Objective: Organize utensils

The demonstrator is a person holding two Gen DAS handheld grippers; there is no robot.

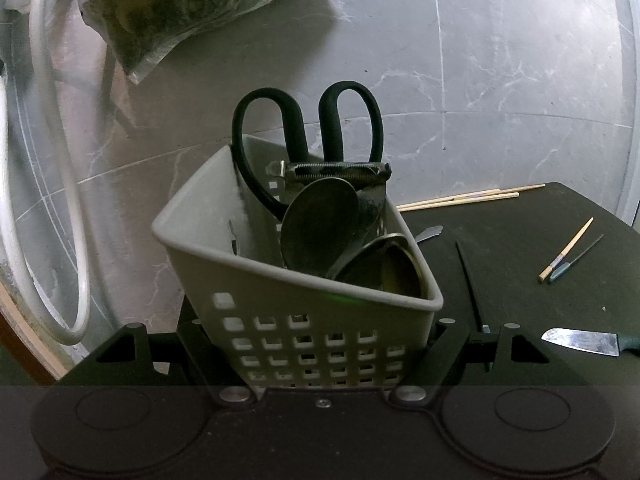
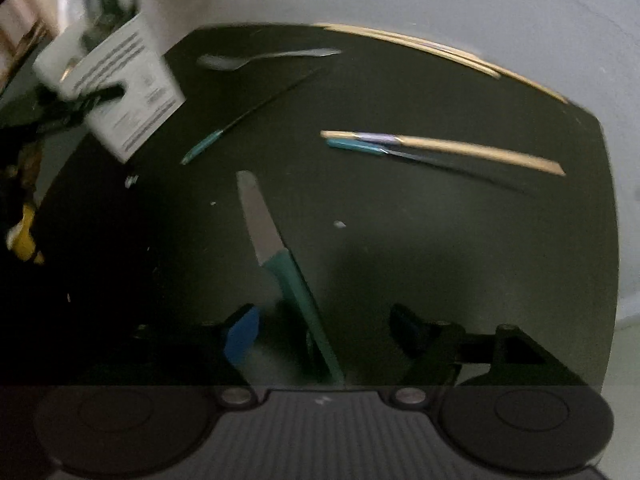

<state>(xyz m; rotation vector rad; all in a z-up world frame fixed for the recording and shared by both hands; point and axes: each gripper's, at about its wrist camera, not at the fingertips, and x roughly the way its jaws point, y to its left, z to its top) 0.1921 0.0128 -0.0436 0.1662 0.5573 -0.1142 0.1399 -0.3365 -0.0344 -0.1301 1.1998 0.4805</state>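
Left wrist view: the left tongs point(image 1: 316, 344) pinch the lower wall of a grey perforated caddy point(image 1: 224, 248), one finger on each side. The caddy holds black-handled scissors point(image 1: 308, 124) standing handles up, a serrated metal tool point(image 1: 336, 172) whose kind cannot be told, and two round metal utensil heads point(image 1: 320, 228) leaning together; their handles are hidden inside. Behind it lie a white hose point(image 1: 44, 160), a plastic bag of dark greens point(image 1: 172, 4) cut off at the top edge, and a marbled grey wall.

Right wrist view, motion-blurred: the right tongs point(image 2: 320, 340) are spread, and the teal handle of a knife point(image 2: 296, 280) lies on the table point(image 2: 440, 240) between the fingers, touched by neither as far as can be seen. Farther off lie a spoon point(image 2: 256, 58), a thin dark teal-ended stick point(image 2: 248, 116), and a wooden chopstick point(image 2: 460, 150) just beside a second teal-ended stick point(image 2: 360, 146). Two more chopsticks point(image 2: 440, 50) lie at the far edge. A white printed card point(image 2: 128, 84) at left carries lines of text too blurred to read; dark shapes and a yellow object point(image 2: 24, 236) at the left edge cannot be identified.
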